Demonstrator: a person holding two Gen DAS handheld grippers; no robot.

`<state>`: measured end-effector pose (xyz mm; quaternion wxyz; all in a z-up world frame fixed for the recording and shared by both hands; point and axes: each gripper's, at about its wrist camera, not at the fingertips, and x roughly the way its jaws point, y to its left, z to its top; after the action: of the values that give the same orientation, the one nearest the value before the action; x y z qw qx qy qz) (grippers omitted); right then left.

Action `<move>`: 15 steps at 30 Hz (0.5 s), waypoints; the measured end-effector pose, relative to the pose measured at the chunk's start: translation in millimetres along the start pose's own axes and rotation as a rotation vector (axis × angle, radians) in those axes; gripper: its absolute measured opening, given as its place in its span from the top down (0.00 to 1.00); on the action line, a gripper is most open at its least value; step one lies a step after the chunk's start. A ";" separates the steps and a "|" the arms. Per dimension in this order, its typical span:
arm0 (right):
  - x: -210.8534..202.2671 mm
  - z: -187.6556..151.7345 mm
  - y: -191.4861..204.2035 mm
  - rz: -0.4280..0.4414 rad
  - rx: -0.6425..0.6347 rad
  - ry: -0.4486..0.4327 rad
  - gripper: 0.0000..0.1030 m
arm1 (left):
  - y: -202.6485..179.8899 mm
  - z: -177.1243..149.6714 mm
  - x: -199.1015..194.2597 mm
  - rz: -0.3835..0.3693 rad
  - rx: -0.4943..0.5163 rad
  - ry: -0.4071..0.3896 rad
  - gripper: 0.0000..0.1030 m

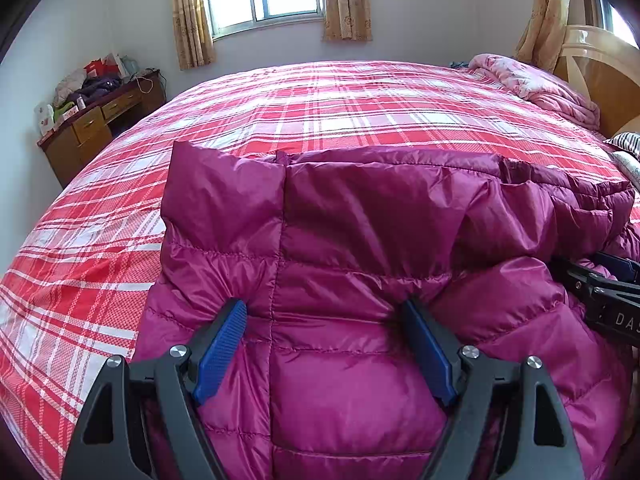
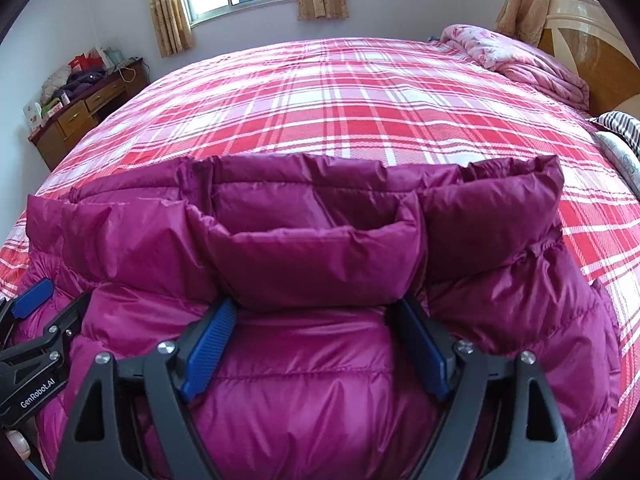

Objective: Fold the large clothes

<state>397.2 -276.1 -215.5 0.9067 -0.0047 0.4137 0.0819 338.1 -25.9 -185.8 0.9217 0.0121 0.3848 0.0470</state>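
A magenta quilted down jacket (image 1: 344,240) lies on the red plaid bed (image 1: 320,112), bunched and partly folded toward me. My left gripper (image 1: 324,308) is open, its blue pads (image 1: 222,348) wide apart with the jacket's fabric between and beneath them. In the right wrist view the same jacket (image 2: 320,248) fills the foreground, with a folded pocket of fabric ahead. My right gripper (image 2: 316,304) is open too, pads (image 2: 208,352) spread over the jacket. Each gripper shows at the edge of the other's view: the right one (image 1: 612,280), the left one (image 2: 32,316).
A pink floral quilt (image 1: 536,84) is heaped near the wooden headboard (image 1: 600,72) at the far right. A striped pillow (image 2: 620,128) lies at the right edge. A cluttered wooden desk (image 1: 96,120) stands at the left wall under curtained windows.
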 end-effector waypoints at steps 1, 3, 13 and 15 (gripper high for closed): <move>0.2 -0.4 0.3 -0.001 -0.001 0.002 0.17 | 0.0 0.0 -0.1 0.000 0.001 0.000 0.22; 1.1 -0.1 1.0 -0.005 -0.006 0.008 0.16 | -0.4 -0.1 0.4 0.004 0.004 0.001 0.22; 0.7 -0.3 2.6 -0.008 -0.011 0.010 0.15 | -7.7 0.1 2.0 0.026 0.016 0.001 0.21; -4.0 -1.2 3.2 -0.008 -0.010 0.003 0.15 | -8.8 -0.3 2.2 0.030 0.019 -0.001 0.21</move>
<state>393.2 -273.6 -213.1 0.9064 -0.0110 0.4145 0.0801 340.1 -34.5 -188.1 0.9209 0.0264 0.3847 0.0572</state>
